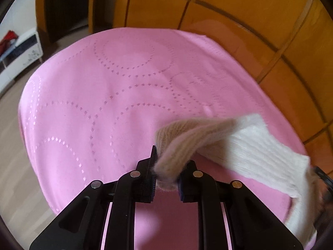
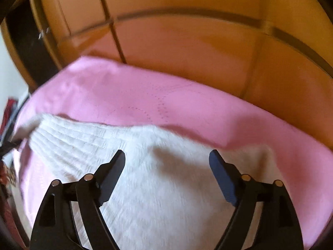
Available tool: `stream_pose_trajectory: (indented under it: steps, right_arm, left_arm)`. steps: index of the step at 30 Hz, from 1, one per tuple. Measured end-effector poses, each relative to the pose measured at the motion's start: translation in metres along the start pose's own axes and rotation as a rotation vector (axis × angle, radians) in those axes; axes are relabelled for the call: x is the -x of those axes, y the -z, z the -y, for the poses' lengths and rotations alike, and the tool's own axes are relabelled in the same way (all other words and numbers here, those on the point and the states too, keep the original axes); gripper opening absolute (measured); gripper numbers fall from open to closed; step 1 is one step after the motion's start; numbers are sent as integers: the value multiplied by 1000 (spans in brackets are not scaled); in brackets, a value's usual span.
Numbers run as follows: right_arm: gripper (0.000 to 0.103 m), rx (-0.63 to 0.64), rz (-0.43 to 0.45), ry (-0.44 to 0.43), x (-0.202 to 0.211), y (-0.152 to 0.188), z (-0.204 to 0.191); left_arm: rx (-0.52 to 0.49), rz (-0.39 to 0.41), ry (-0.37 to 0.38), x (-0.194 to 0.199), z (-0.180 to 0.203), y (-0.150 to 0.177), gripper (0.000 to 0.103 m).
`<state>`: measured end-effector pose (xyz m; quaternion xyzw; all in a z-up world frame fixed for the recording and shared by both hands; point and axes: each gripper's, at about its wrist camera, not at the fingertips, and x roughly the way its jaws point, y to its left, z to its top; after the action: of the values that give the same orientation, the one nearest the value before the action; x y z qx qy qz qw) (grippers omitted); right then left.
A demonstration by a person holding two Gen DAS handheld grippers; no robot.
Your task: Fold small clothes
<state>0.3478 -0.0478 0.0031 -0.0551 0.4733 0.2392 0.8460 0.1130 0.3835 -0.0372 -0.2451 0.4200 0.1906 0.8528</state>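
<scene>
A pink bedspread (image 1: 100, 95) covers the bed from edge to edge, with an orange panelled wall (image 1: 239, 25) right behind it. On that spread, toward the right-hand side, lies the one garment to be seen: a small knitted piece (image 1: 256, 150), mostly white and ribbed, with a beige end (image 1: 183, 135). I can't say whether it is a sock or a little sleeve.

The left gripper (image 1: 165, 179) has its jaws clenched on that beige end and holds it lifted off the bedspread, so the knit arches up and runs away to the right, where the white part droops toward the bed. The right gripper (image 2: 166, 166) hangs just over the white part (image 2: 166, 187) with its jaws spread wide, one finger either side and nothing pinched between them.

By my reckoning the fold has hardly begun. One end is caught, the other is not yet taken, and no crease or doubled layer shows anywhere. The piece has yet to be laid flat, doubled over and set down.
</scene>
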Motion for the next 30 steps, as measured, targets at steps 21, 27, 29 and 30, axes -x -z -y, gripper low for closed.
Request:
stream_pose_trajectory:
  steps: [21,27,29,30]
  right_arm:
    - [4,47,-26,158,-70,-32,-25]
    - [66,-43,47,96,-39,-13,-12]
    - [66,-73,68,73,-18,-1,-6]
    - [68,-104,65,51,-6,9,1]
  left_arm:
    - [367,-203,33,-50,-27,-73,20]
    - [323,-118,-102,-35,-15,-65,63]
    - [265,-92,-66,-20,-3,-55,63]
    - [222,-78,-15,-11,8,-45,63]
